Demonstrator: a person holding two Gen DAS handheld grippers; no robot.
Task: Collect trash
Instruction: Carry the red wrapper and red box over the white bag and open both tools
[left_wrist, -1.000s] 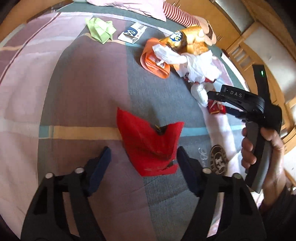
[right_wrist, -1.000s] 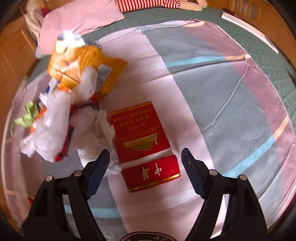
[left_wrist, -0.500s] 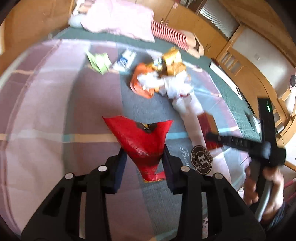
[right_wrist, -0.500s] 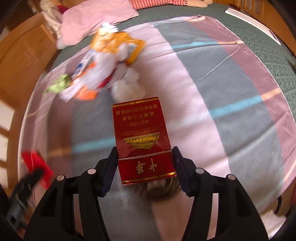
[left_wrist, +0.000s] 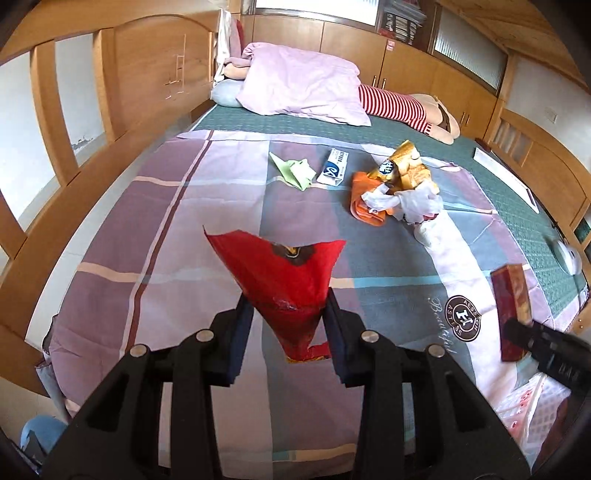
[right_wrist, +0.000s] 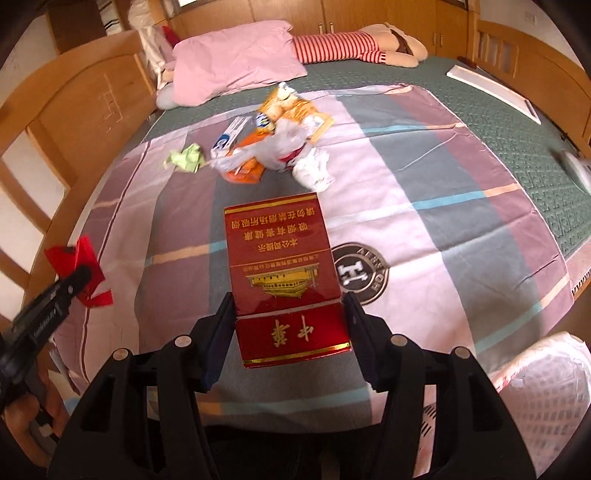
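My left gripper (left_wrist: 288, 317) is shut on a red wrapper (left_wrist: 280, 277) and holds it above the striped bedsheet (left_wrist: 166, 236). My right gripper (right_wrist: 290, 325) is shut on a red cigarette box (right_wrist: 280, 266), also lifted above the sheet. The box shows at the right of the left wrist view (left_wrist: 511, 306), and the wrapper at the left of the right wrist view (right_wrist: 79, 269). More trash lies farther up the bed: a green paper (left_wrist: 295, 171), a white and blue box (left_wrist: 334, 168), an orange bag (left_wrist: 365, 203), a gold snack bag (left_wrist: 404, 166) and white plastic (left_wrist: 413, 201).
A pink pillow (left_wrist: 299, 85) and a striped stuffed toy (left_wrist: 399, 105) lie at the head of the bed. Wooden bed rails (left_wrist: 122, 147) run along both sides. A white plastic bag (right_wrist: 546, 387) sits at the near right corner.
Both grippers closed on their items, the left on the red wrapper and the right on the cigarette box, then lifted them up and back from the sheet.
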